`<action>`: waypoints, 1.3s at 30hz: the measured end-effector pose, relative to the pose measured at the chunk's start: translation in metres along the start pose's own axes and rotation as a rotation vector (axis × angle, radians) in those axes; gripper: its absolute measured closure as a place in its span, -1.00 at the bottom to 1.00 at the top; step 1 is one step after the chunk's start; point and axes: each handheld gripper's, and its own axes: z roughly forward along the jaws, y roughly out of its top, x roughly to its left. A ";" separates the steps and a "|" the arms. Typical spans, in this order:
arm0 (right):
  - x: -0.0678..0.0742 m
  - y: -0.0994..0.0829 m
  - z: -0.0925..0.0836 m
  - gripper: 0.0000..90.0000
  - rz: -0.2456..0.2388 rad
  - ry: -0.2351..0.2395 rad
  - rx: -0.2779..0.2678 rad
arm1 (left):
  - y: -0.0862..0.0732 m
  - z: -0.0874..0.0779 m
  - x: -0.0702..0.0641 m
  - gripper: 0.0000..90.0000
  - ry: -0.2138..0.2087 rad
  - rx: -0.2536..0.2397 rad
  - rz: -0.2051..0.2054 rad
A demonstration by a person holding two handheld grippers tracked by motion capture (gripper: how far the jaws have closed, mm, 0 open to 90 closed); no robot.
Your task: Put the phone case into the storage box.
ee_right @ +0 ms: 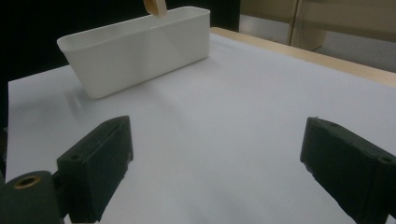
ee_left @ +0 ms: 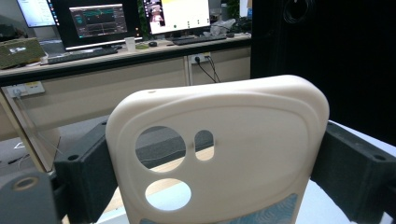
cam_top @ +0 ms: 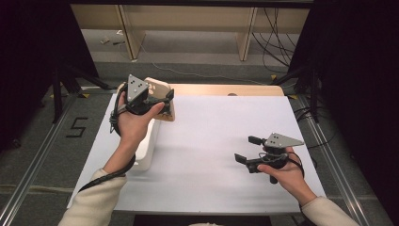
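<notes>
My left gripper [cam_top: 157,101] is clamped across a cream phone case [ee_left: 219,149], one jaw pressing on each long edge, and it holds the case upright with its camera cut-outs facing me. In the high view the case [cam_top: 162,96] hangs at about ten o'clock on the white table [cam_top: 221,127], over the far end of the white rectangular bin [ee_right: 135,49]. My right gripper [cam_top: 248,149] rests near four o'clock, well apart from the bin, jaws spread wide with nothing between them, only bare white table below.
</notes>
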 end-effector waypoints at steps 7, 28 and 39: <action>0.000 0.000 0.000 -0.77 0.000 -0.001 -0.001 | 0.001 -0.001 0.004 -0.78 0.013 -0.004 -0.004; 0.000 0.000 0.000 -0.77 0.003 0.000 0.004 | 0.001 -0.002 0.011 -0.78 0.032 -0.004 -0.007; 0.000 0.000 0.000 -0.77 0.002 0.000 0.001 | 0.002 -0.003 0.015 -0.78 0.046 -0.008 -0.008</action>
